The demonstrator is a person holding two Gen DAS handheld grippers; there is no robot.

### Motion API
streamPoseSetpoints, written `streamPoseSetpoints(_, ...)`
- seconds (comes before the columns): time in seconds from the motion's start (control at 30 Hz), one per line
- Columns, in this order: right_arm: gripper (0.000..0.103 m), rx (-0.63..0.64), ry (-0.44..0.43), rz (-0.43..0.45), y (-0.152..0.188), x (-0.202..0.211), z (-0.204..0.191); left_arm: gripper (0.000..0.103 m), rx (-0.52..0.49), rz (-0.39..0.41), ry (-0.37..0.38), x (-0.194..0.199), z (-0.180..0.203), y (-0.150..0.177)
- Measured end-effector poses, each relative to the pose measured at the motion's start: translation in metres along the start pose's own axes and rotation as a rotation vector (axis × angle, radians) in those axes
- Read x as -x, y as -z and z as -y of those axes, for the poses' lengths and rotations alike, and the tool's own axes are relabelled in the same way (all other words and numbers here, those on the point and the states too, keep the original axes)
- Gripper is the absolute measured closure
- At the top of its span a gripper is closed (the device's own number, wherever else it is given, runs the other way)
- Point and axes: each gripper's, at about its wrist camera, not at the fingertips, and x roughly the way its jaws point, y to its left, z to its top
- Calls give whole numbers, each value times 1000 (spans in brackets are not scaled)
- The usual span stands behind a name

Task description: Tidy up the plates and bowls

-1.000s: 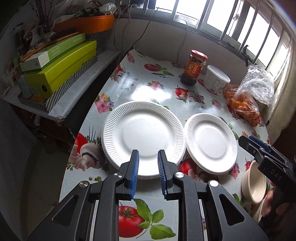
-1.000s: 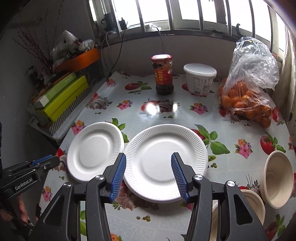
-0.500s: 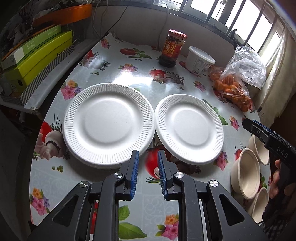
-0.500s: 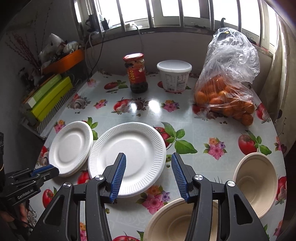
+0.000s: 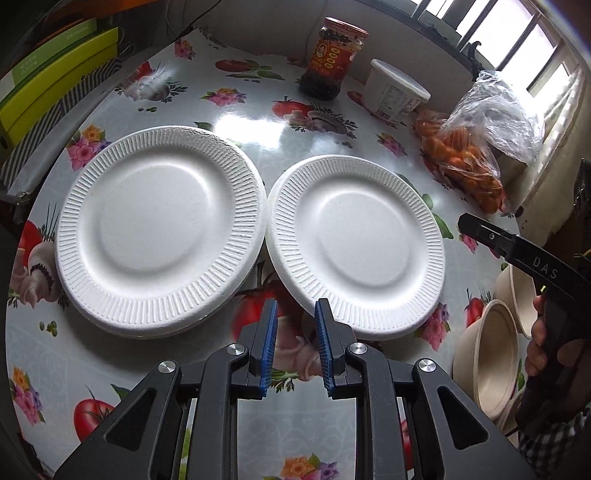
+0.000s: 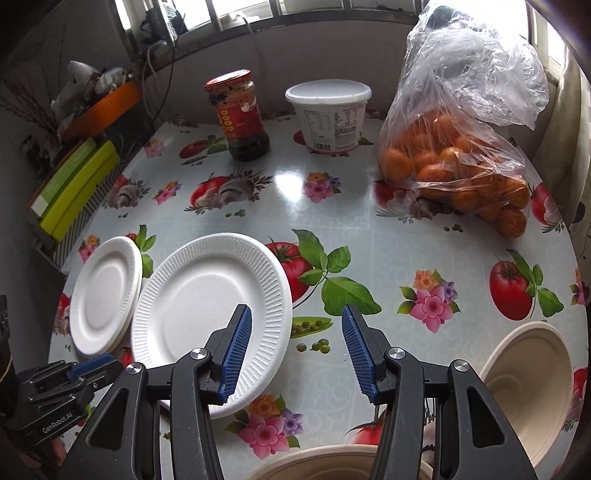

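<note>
Daylight pours through the barred window (image 6: pixel 314 7) at the back, glaring off the glossy fruit-and-flower cloth on the desk (image 6: pixel 332 206). Grey wall (image 6: pixel 332 55) beneath the sill, a cable (image 6: pixel 162 81) trailing down it. Left, a side shelf (image 5: pixel 48 147) carries yellow-green boxes (image 6: pixel 74 192), possibly cartons.

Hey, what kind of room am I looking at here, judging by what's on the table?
Most likely a home kitchen or dining corner. A round table with a fruit-and-flower oilcloth sits under a barred window, holding a sauce jar, a bag of oranges, white paper plates and paper bowls.
</note>
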Motion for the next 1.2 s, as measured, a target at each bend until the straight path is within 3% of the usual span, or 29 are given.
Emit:
streamPoseSetpoints(0.53, 53, -3, -54, -59, -10, -36, 5, 82, 36, -20, 18, -19, 0, -8)
streamPoseSetpoints(0.97, 87, 12, -68, -86, -6, -42, 3, 82, 62, -15, 58, -21, 0, -11)
streamPoseSetpoints(1.2, 91, 11, -71, -94, -4, -43, 6, 82, 85, 2, 66, -18, -4, -14)
